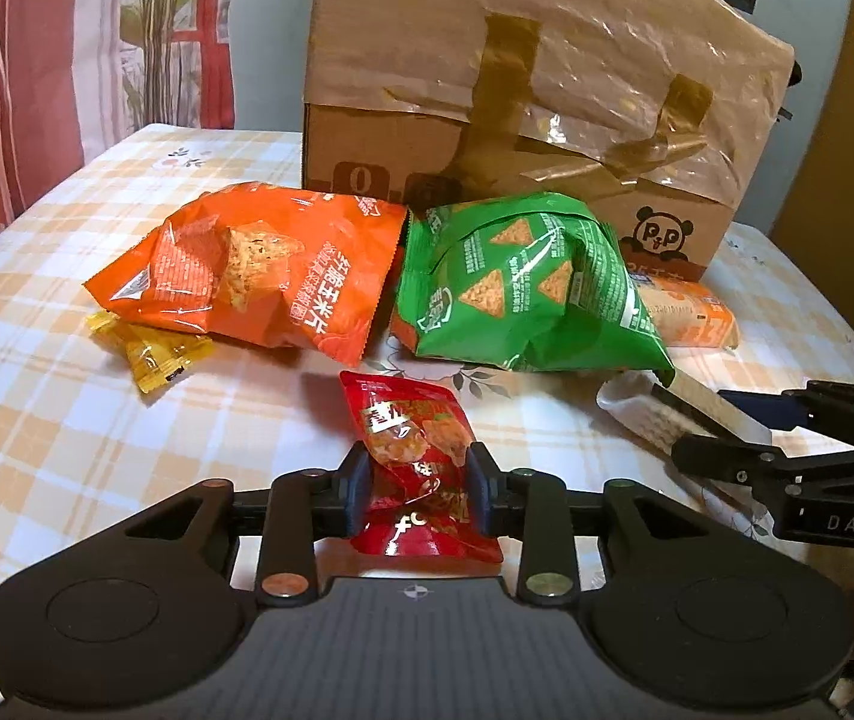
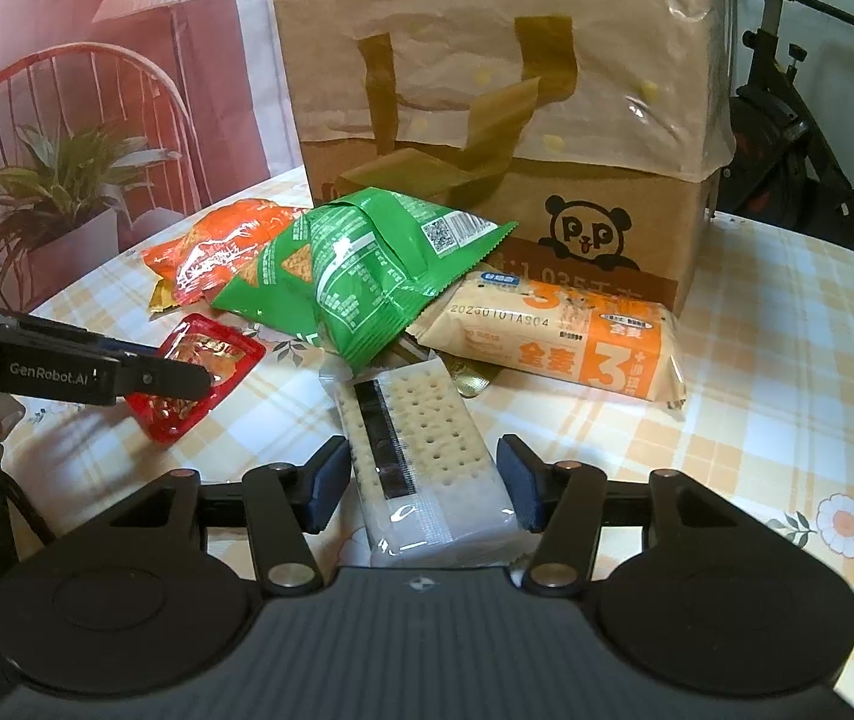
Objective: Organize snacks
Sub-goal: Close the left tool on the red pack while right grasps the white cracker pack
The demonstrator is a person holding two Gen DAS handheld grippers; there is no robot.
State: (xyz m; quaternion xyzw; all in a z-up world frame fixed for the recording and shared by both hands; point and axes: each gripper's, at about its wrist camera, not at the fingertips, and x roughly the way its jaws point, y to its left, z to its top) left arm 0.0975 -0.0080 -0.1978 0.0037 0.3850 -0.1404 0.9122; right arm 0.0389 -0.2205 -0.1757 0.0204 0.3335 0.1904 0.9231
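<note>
Left gripper (image 1: 416, 483) is clamped on a small red snack packet (image 1: 418, 468), both pads pressing its crumpled sides, low over the checked tablecloth (image 1: 67, 420). Right gripper (image 2: 424, 483) straddles a clear cracker sleeve (image 2: 427, 462); its right pad touches the wrapper, the left pad stands just clear, so the jaws are narrow but not seen to be closed on it.

Surroundings, left wrist view: an orange chip bag (image 1: 247, 276) and a green chip bag (image 1: 523, 288) lie side by side directly beyond the red packet, edges nearly touching. A small yellow packet (image 1: 151, 354) sits partly under the orange bag's near corner. A long orange-and-tan biscuit pack (image 2: 565, 336) lies behind the cracker sleeve, its left end under the green bag. The green bag's near corner overlaps the far end of the cracker sleeve. A taped cardboard box (image 1: 547, 90) with a panda logo stands behind all items, blocking the rear of the table.
</note>
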